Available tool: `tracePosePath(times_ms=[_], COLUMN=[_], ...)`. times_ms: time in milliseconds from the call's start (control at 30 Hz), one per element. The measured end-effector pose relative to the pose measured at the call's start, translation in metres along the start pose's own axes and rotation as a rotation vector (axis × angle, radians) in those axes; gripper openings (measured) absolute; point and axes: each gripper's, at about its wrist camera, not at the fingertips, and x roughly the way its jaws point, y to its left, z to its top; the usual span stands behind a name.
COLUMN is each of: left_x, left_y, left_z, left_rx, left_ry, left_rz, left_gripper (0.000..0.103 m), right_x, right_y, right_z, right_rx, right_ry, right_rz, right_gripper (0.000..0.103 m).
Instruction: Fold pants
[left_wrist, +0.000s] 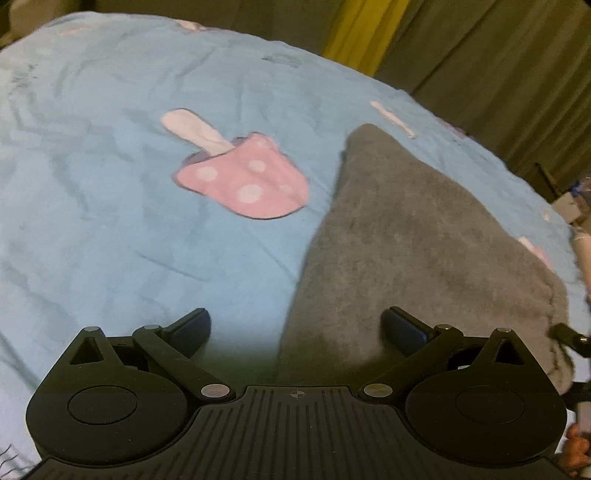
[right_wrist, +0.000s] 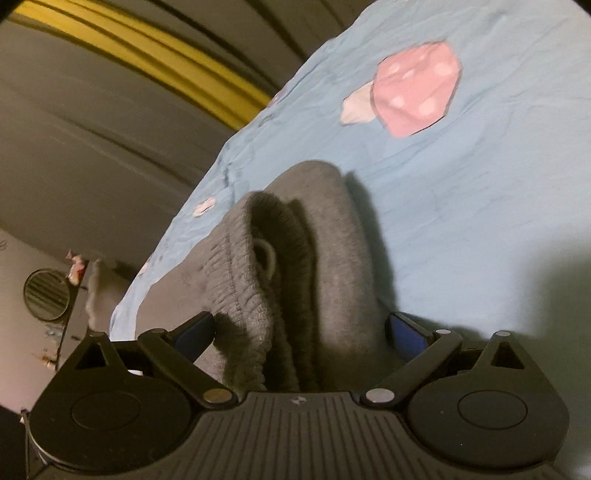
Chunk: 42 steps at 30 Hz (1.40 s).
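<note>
Blue bedding (left_wrist: 110, 229) printed with pink spotted mushrooms (left_wrist: 243, 177) covers the bed where grey sweatpants (left_wrist: 417, 236) lie partly folded, a tapered end pointing away toward olive curtains (left_wrist: 498, 55) with one yellow panel (left_wrist: 354, 29).

From the left wrist view, the left gripper (left_wrist: 297, 326) hovers with its jaws spread wide and nothing between them, straddling the near left edge of the fabric.

From the right wrist view, the right gripper (right_wrist: 300, 328) also stands wide apart, its blue pads either side of the bunched ribbed waistband (right_wrist: 240, 295), where a pale drawstring loop (right_wrist: 266, 258) shows; the cloth sits between the jaws but is not pinched.

Judging from this, the next fold wants both grippers to close on matching corners of the waistband end, taking every layer, then carry it level toward the tapered end so the edges meet squarely. The thick gathered elastic may slip from a shallow bite, and the soft bedding could be caught along with it.

Beyond the bed's edge in the right wrist view, a round ribbed object (right_wrist: 47, 295), too blurred to identify, sits among clutter, well apart from the work.
</note>
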Motion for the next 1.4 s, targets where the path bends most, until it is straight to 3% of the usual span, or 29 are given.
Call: tracePosePath(times_ms=[100,233,300,367,433,500,567,633,667,733,767,900,1000,1133,1333,1367,1400], left_x=[0.01,0.02,0.026,0.031,0.04,0.053,0.066,0.077,0.081,0.084,0.083,0.062,0.046,0.027,0.019,0.021,0.024], left_y=[0.0,-0.005,-0.007,-0.006,-0.002,0.0,-0.006,-0.019,-0.026,-0.041,-0.048,-0.054,-0.049,-0.06,-0.088,-0.091,-0.092], left_z=[0.005,0.012,0.018,0.027,0.037,0.047,0.058,0.066,0.069,0.071,0.069,0.06,0.063,0.071,0.102,0.109,0.116], left_rx=[0.012,0.058,0.085,0.083,0.042,0.007,0.008,0.06,0.091,0.159,0.198,0.224,0.163,0.217,0.22,0.211,0.194], left_ry=[0.041,0.036,0.031,0.044,0.085,0.141,0.184,0.209,0.213,0.18,0.165,0.078,0.061,0.018,-0.085,-0.083,-0.079], left_rz=[-0.077,-0.123,-0.14,-0.182,-0.279,-0.36,-0.375,-0.363,-0.35,-0.296,-0.263,-0.258,-0.295,-0.299,-0.319,-0.301,-0.253], left_gripper=[0.103,0.103,0.103,0.103,0.103,0.103,0.103,0.103,0.103,0.089,0.075,0.042,0.039,0.039,0.042,0.055,0.074], right_x=[0.006,0.016,0.019,0.023,0.024,0.028,0.036,0.045,0.047,0.047,0.045,0.033,0.021,0.012,0.008,0.008,0.009], right_y=[0.004,0.008,0.012,0.014,0.012,0.009,0.011,0.023,0.027,0.033,0.035,0.057,0.068,0.083,0.1,0.103,0.106], right_z=[0.001,0.006,0.006,0.01,0.013,0.017,0.02,0.018,0.017,0.012,0.01,0.002,0.002,0.01,0.044,0.051,0.058], right_rx=[-0.042,-0.064,-0.098,-0.113,-0.101,-0.075,-0.074,-0.131,-0.156,-0.199,-0.207,-0.264,-0.276,-0.284,-0.292,-0.297,-0.303], right_ry=[0.023,0.024,-0.001,0.0,0.013,0.036,0.06,0.053,0.038,0.002,-0.01,-0.065,-0.104,-0.142,-0.242,-0.252,-0.255], right_rz=[0.012,0.026,0.013,0.029,0.043,0.068,0.1,0.059,0.04,-0.02,-0.034,-0.077,-0.045,-0.007,0.015,0.006,-0.026], right_gripper=[0.099,0.098,0.078,0.073,0.075,0.086,0.099,0.099,0.094,0.08,0.073,0.063,0.059,0.056,0.057,0.065,0.073])
